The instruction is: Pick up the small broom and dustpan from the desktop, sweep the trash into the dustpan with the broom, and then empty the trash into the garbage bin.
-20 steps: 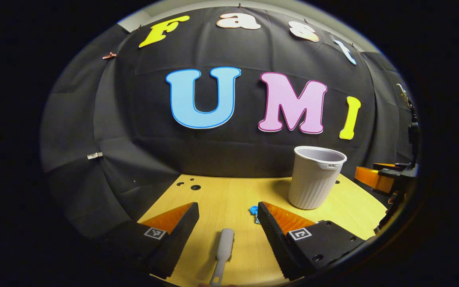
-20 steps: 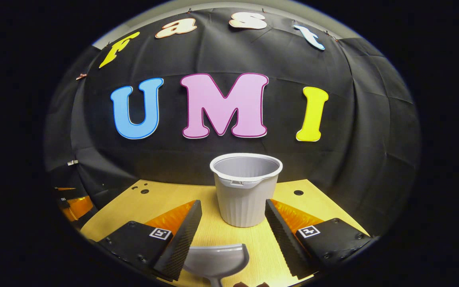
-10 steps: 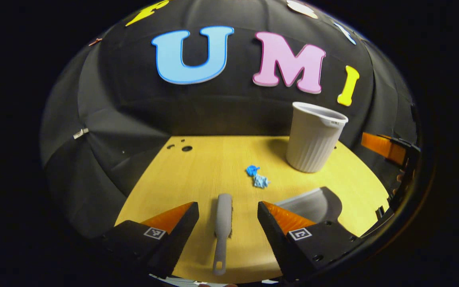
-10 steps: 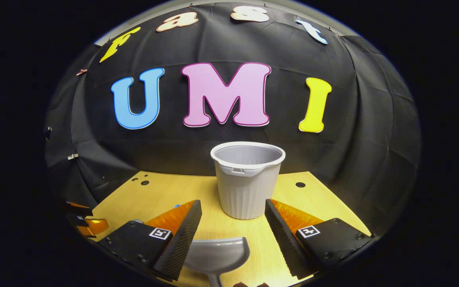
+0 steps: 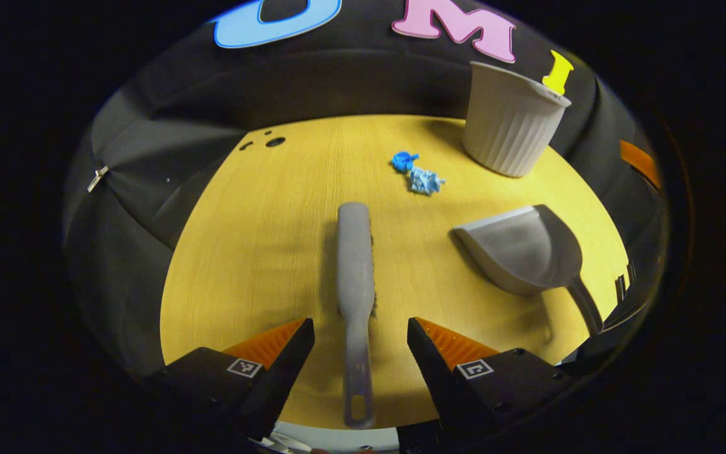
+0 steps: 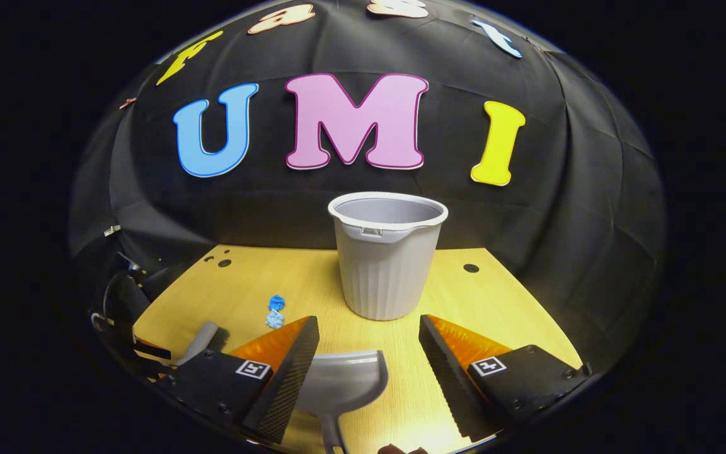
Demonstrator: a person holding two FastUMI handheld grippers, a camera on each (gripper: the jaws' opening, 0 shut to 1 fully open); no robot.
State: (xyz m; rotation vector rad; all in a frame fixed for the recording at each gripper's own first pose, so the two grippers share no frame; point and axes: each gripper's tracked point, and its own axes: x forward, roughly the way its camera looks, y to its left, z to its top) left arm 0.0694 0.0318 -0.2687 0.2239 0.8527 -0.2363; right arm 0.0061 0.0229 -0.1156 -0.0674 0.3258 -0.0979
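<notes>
Table [image 5: 262,239]: yellow wood top, a few round holes near the far left corner; black cloth wall behind
Broom [image 5: 355,265]: lies flat on the table, handle toward the camera, running between the left gripper's fingers without touching them
Left gripper [image 5: 360,331]: fingers spread wide, one on each side of the broom handle, nothing pinched
Dustpan [image 5: 524,252]: on the table right of the broom, well apart from it, mouth facing left; nothing seen in the scoop
Right gripper [image 6: 369,328]: fingers spread, holding nothing; dustpan [image 6: 344,384] lies below and between them
Trash [image 5: 418,173]: two blue crumpled bits, touching or nearly so, beyond the broom tip, left of the bin
Bin [image 6: 388,252]: grey ribbed tub, upright at the table's far side; visible inner wall bare, bottom hidden
Cut off: dustpan handle end in the right gripper view; broom [image 6: 202,340] partly behind that gripper's left finger
</notes>
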